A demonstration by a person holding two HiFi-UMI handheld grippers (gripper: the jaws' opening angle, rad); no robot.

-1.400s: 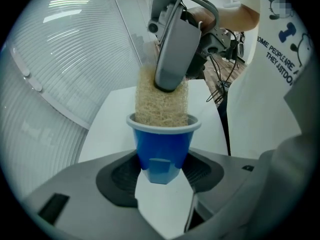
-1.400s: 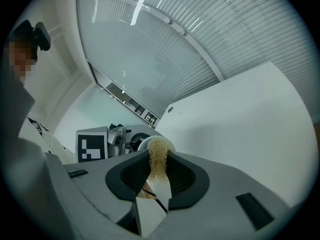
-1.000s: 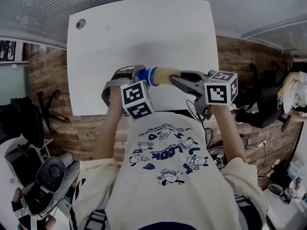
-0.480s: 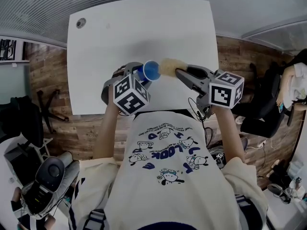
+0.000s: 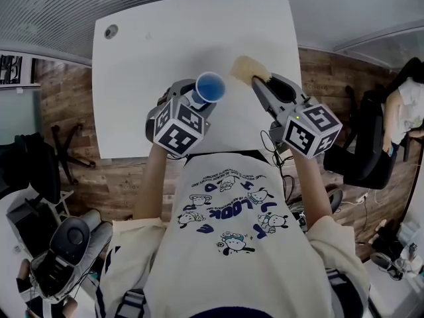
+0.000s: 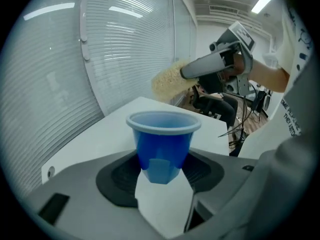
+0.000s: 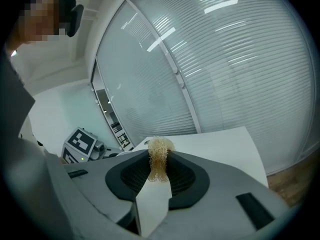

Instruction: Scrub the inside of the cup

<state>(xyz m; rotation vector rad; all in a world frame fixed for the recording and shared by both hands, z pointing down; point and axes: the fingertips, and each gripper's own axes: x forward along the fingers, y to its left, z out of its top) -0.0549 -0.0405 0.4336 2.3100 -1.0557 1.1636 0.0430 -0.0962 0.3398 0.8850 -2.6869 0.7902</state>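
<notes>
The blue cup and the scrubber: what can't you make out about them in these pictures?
- Inside of the cup: in the left gripper view its own wall hides it; in the head view it is too small to tell clean from dirty.
- Base of the cup: in the head view it sits under the rim and the left gripper.
- Most of the scrubber: in the right gripper view the right gripper covers it with its pads.

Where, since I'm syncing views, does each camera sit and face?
Head view: on the head, facing down at the table; arms, shirt, left gripper, right gripper show.
Left gripper view: on that gripper, along jaws gripping the cup; shirt at right.
Right gripper view: likewise, along jaws pinching the scrubber; shirt at left.
Head and left gripper views share cup and scrubber.
</notes>
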